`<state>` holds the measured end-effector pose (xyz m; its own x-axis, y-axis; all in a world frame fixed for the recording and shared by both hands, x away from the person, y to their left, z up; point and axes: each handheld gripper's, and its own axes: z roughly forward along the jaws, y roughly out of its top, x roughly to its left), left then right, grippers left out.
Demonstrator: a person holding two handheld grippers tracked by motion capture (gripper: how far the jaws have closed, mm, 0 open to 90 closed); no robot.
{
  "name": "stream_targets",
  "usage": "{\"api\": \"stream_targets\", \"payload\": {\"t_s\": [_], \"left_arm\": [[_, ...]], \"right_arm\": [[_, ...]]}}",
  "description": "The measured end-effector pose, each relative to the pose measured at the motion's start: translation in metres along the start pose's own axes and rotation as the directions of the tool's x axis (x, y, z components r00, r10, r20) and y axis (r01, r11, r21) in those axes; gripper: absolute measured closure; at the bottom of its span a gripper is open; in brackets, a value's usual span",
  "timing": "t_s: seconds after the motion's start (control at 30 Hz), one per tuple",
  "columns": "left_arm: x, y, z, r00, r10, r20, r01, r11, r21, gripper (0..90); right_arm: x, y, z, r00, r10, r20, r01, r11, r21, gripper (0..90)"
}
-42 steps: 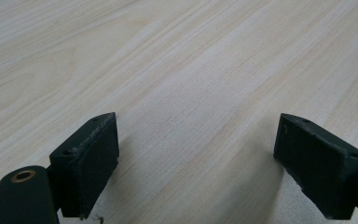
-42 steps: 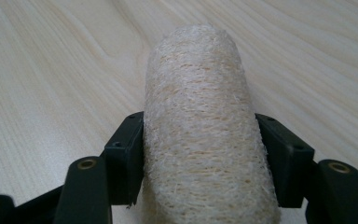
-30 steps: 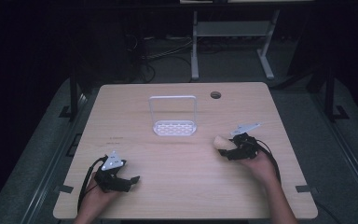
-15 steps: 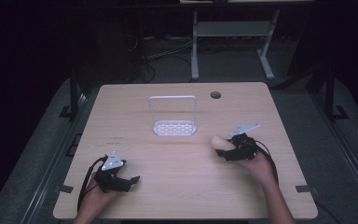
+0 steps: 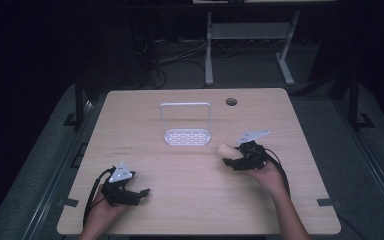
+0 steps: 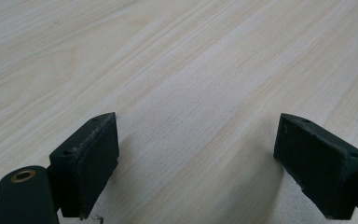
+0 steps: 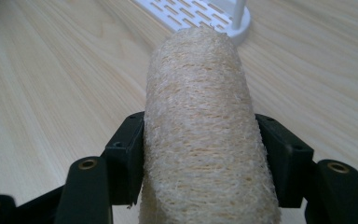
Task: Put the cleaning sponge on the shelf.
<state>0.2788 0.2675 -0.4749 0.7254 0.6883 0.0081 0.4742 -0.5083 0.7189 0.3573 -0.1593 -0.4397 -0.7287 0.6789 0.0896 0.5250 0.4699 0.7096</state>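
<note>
A pale beige loofah roll (image 7: 200, 126) is clamped between the jaws of my right gripper (image 7: 200, 154); in the high view the loofah (image 5: 226, 149) sticks out from the right gripper (image 5: 237, 161) toward the rack. A white slotted rack (image 5: 187, 136) with a tall loop handle stands on the table's middle, and its base (image 7: 200, 16) lies just past the loofah's tip. My left gripper (image 5: 139, 194) rests at the table's near left, its jaws wide apart over bare wood (image 6: 196, 140) with nothing between them.
The light wooden table (image 5: 145, 110) has a round cable hole (image 5: 231, 101) at the back right. Dark floor, cables and a white stand's legs (image 5: 240, 55) lie beyond the far edge. Each gripper trails a black cable.
My right gripper has carried the loofah slightly left, toward the rack. The left gripper has stayed where it was.
</note>
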Motion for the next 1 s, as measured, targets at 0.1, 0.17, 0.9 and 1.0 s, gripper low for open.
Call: {"api": "stream_targets", "payload": {"t_s": [0.1,0.17,0.9,1.0], "left_arm": [[0.000,0.000,0.000,1.0000,0.003,0.000,-0.003,1.0000,0.003,13.4],[0.000,0.000,0.000,1.0000,0.003,0.001,-0.003,1.0000,0.003,13.4],[0.000,0.000,0.000,1.0000,-0.004,0.002,0.004,1.0000,0.002,13.4],[0.000,0.000,0.000,1.0000,-0.002,0.001,0.002,1.0000,0.002,13.4]], "right_arm": [[0.004,0.006,0.004,1.0000,-0.007,-0.006,0.007,1.000,-0.004,39.1],[0.005,0.010,0.006,0.9998,-0.018,-0.009,0.018,1.000,-0.002,39.1],[0.014,0.047,0.030,0.9987,-0.045,-0.024,0.045,0.999,-0.014,39.1],[0.015,0.052,0.034,0.9986,-0.047,-0.025,0.046,0.999,-0.018,39.1]]}}
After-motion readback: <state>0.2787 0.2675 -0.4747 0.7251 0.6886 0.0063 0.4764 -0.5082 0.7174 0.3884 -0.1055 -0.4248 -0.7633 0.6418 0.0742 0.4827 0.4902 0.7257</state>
